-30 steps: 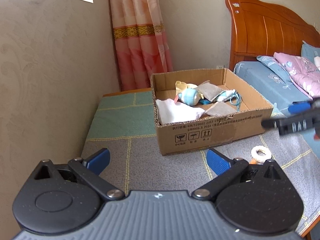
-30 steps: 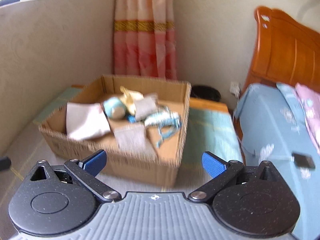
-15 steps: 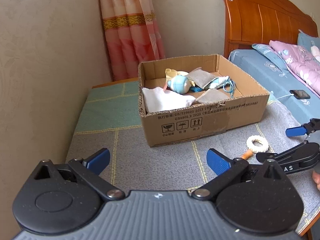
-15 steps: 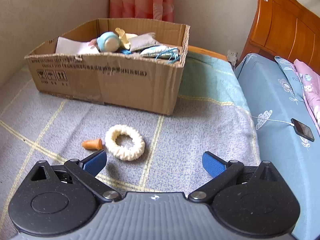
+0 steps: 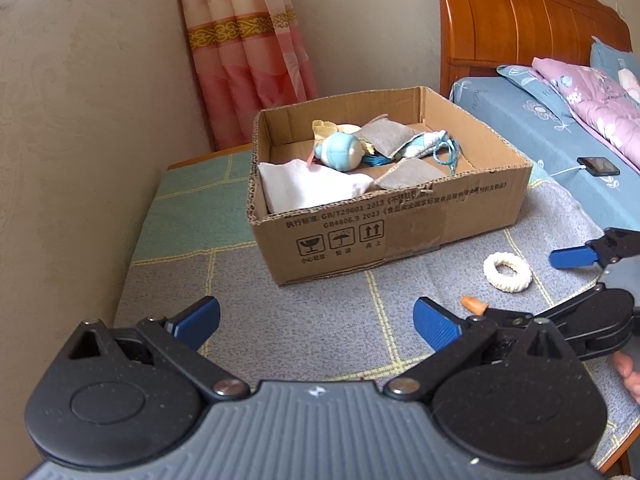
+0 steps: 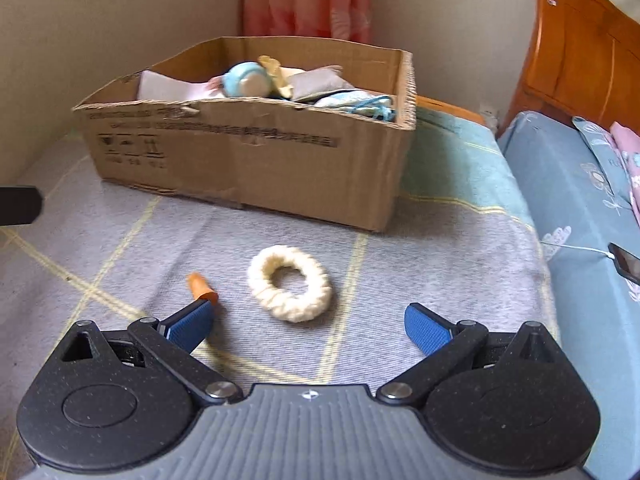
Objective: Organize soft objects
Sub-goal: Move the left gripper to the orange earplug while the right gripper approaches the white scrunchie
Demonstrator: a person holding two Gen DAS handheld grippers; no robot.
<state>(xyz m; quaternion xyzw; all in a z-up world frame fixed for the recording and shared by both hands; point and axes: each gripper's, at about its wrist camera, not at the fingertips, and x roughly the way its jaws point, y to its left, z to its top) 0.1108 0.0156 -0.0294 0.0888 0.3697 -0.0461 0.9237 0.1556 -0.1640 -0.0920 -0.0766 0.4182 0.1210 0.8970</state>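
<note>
A cream knitted ring (image 6: 290, 284) (image 5: 507, 271) lies on the grey blanket in front of a cardboard box (image 6: 248, 156) (image 5: 400, 216). Beside it rests a small orange cone (image 6: 201, 286) (image 5: 473, 304). Inside the box are a white cloth (image 5: 308, 188), a blue round toy (image 5: 339, 152), grey pouches and a light blue cloth with a cord. My right gripper (image 6: 308, 326) is open, low over the blanket just short of the ring, its left pad (image 6: 190, 326) touching the cone's end. My left gripper (image 5: 316, 322) hangs open over bare blanket, well back from the box.
A beige wall (image 5: 80, 140) runs along the left and a pink curtain (image 5: 248, 60) hangs behind the box. To the right stands a bed with blue sheets (image 6: 580, 220), a wooden headboard (image 5: 520, 20) and a phone on a cable (image 5: 598, 166). A fingertip (image 5: 624, 364) shows at the right gripper.
My right gripper swung down from over the box to the blanket and closed in on the ring. The left gripper drew back and rose a little; both stayed open.
</note>
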